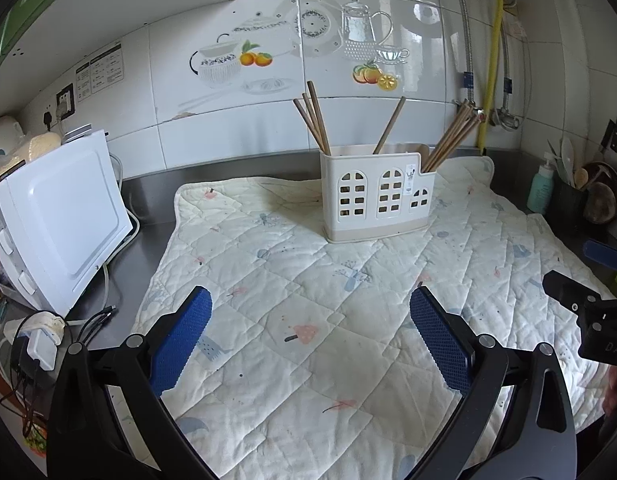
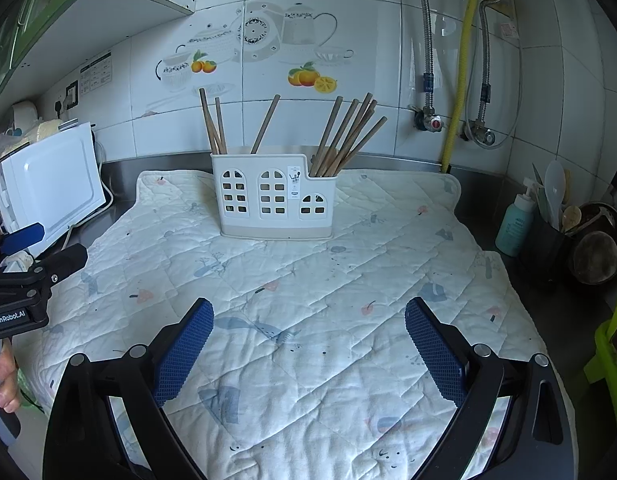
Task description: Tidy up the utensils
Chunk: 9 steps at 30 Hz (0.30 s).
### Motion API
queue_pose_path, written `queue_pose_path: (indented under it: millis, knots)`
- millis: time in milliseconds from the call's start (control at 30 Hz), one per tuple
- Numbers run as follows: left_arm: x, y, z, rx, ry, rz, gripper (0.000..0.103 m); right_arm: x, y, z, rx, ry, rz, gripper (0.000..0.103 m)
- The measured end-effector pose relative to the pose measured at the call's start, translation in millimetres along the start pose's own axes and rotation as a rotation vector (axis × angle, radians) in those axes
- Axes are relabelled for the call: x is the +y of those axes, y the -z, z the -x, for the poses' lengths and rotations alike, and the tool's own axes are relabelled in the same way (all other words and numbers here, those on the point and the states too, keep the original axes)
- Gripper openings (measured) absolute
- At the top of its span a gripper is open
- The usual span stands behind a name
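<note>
A white plastic utensil holder point(image 1: 378, 196) point(image 2: 273, 196) with window-shaped holes stands at the back of a quilted mat point(image 1: 308, 300) point(image 2: 308, 280). Wooden chopsticks point(image 1: 314, 120) point(image 2: 212, 124) stand in its left and middle parts; a bundle of chopsticks point(image 1: 452, 138) point(image 2: 348, 136) leans in its low right compartment. My left gripper point(image 1: 310, 332) is open and empty, hovering over the mat's near part. My right gripper point(image 2: 308, 340) is open and empty, also over the mat. Each gripper shows at the edge of the other's view: the right one point(image 1: 564, 276) and the left one point(image 2: 48, 248).
A white microwave point(image 1: 56, 224) point(image 2: 48, 184) stands left of the mat, with cables and a charger point(image 1: 40, 340) in front. At right are a teal soap bottle point(image 1: 540, 188) point(image 2: 514, 224), a dark utensil pot point(image 2: 548, 240) and pans point(image 2: 596, 252). Pipes run down the tiled wall point(image 2: 460, 80).
</note>
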<state>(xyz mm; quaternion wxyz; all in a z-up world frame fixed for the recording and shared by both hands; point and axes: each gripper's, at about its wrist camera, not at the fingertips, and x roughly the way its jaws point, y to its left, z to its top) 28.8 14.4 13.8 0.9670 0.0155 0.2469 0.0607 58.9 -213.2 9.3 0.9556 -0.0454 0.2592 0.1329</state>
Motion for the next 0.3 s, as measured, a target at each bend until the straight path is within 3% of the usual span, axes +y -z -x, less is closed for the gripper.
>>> queue_pose_path:
  millis: [300]
  knots:
    - [-4.2,1.8,-1.2,0.008,0.003,-0.004,0.098,-1.0,-0.5,0.7,0.0,0.005,0.002,0.093]
